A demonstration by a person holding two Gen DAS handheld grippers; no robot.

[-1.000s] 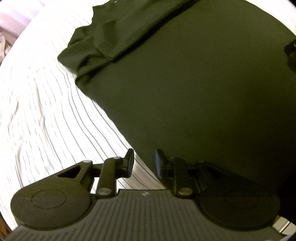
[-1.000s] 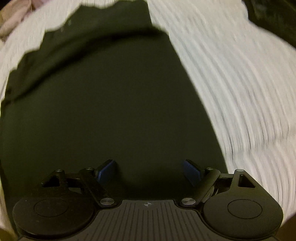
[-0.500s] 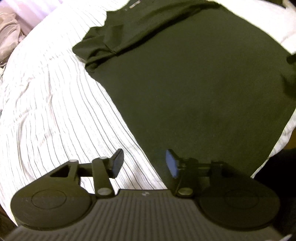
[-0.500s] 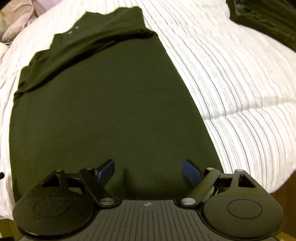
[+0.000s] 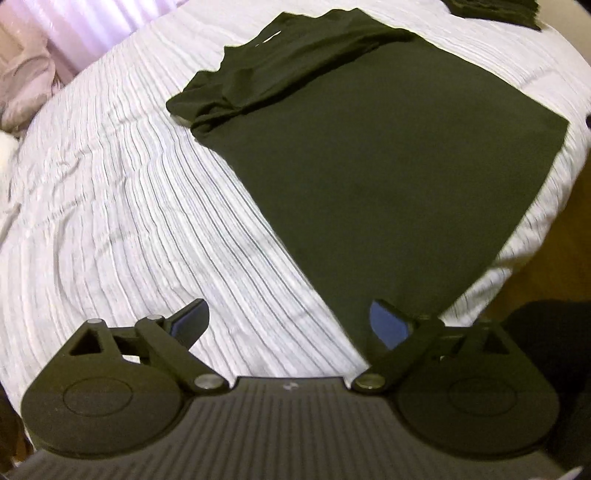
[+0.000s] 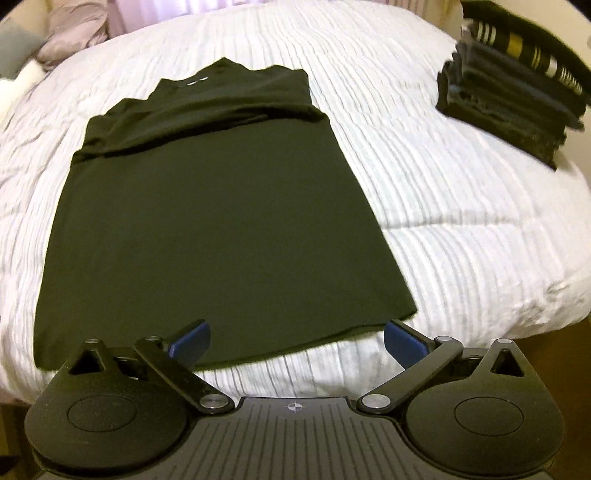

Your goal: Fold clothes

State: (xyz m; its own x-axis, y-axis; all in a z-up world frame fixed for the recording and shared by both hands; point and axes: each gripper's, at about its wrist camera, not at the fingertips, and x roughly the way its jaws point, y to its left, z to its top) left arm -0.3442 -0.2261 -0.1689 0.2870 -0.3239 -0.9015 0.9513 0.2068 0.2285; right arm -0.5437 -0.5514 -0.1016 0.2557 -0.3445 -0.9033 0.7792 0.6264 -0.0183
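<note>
A black T-shirt point(image 6: 207, 206) lies flat on a white striped bed cover point(image 6: 461, 229), sleeves folded in across the top, collar at the far end. It also shows in the left wrist view point(image 5: 369, 155). My left gripper point(image 5: 288, 325) is open and empty, above the shirt's near left corner at the hem. My right gripper point(image 6: 295, 338) is open and empty, just short of the hem point(image 6: 295, 347), near its right half.
A stack of folded dark clothes point(image 6: 513, 96) sits at the far right of the bed. Pillows point(image 6: 70, 33) lie at the far left. The bed's near edge and a brown floor point(image 5: 546, 251) show at the right of the left wrist view.
Both grippers have pulled back and up from the shirt, so the whole shirt shows. The left gripper has opened wide from nearly shut. The right stayed open.
</note>
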